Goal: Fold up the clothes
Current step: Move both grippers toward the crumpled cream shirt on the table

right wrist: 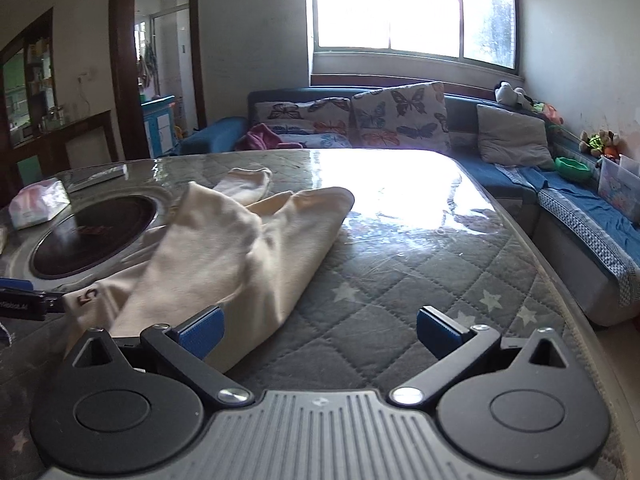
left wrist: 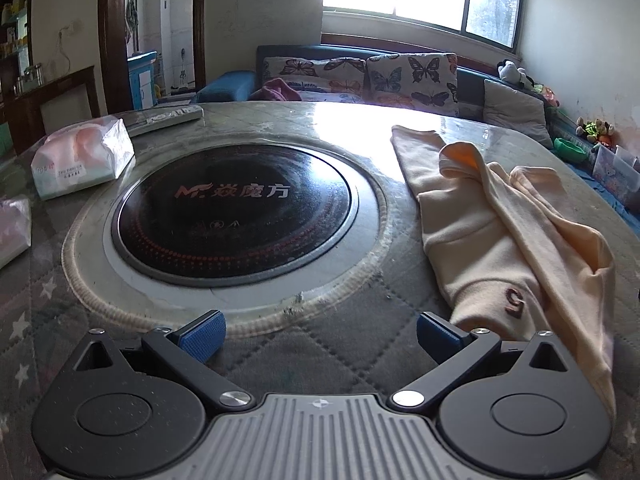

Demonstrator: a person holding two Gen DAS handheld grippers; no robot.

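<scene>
Meanwhile, a cream garment [left wrist: 500, 236] lies rumpled on a quilted, star-printed table [right wrist: 400, 300], one sleeve stretched away toward the far edge and a small brown "5" [left wrist: 514, 307] showing near its closest hem. Neither tool holds it. The left gripper [left wrist: 320, 336] rests low over the table with its jaws spread wide, its right-hand blue pad just beside the hem by the numeral; the right gripper [right wrist: 318, 332], equally wide, sits at the garment's other side, its left-hand pad against or over the nearest fold of cloth, though contact cannot be confirmed. Flanking the garment this way appears to set up a two-handed pinch of the near edge, so the bunched fabric can be lifted and spread before any fold is made; folding itself looks barely begun.

Set into the table's middle is a round black induction hob [left wrist: 236, 208] ringed in pale trim, with a clear glossy sheet over the quilting that throws back hard glare from the window [right wrist: 412, 8]. A tissue pack [left wrist: 82, 158] and a remote control [left wrist: 164, 118] lie at the far left. Beyond, a blue sofa [right wrist: 512, 176] carries butterfly-print cushions [right wrist: 400, 116], a grey cushion and soft toys, and a dark-framed doorway [right wrist: 154, 40] opens onto another room.
</scene>
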